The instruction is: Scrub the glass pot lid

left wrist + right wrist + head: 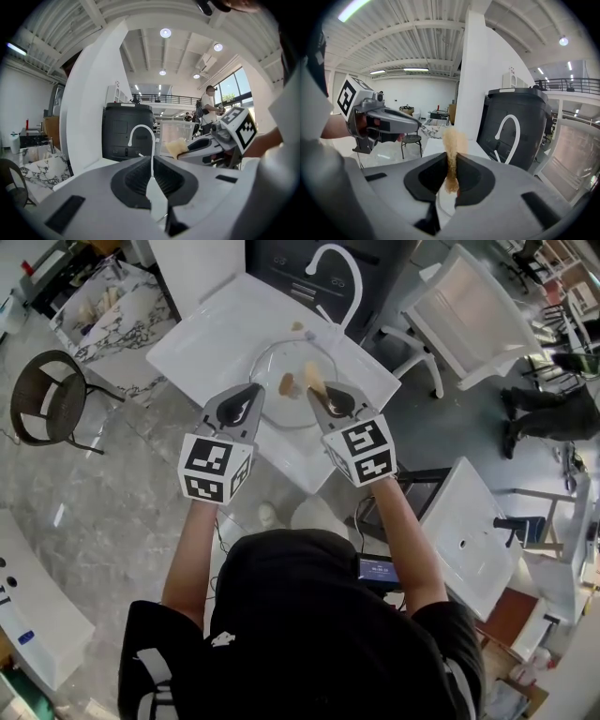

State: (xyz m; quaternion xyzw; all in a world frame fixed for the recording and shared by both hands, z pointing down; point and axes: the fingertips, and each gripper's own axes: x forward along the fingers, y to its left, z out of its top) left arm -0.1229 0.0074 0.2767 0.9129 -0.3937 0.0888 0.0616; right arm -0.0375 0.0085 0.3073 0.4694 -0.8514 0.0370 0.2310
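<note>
Glass lid is seen lying flat on a white table, below a curved white faucet, with a tan knob near its middle. Left gripper is held at the lid's near-left rim; its jaws are pressed together, with only a thin pale line left between the pads. Whether the rim is caught there cannot be told. Right gripper is held just beside it over the near-right part of the lid, jaws clamped on a tan sponge. The sponge stands upright between the pads and sticks out past the jaw tips toward the knob. A dark cabinet is noted behind the faucet. A round wicker chair is seen on the marble floor, well left of the table.
</note>
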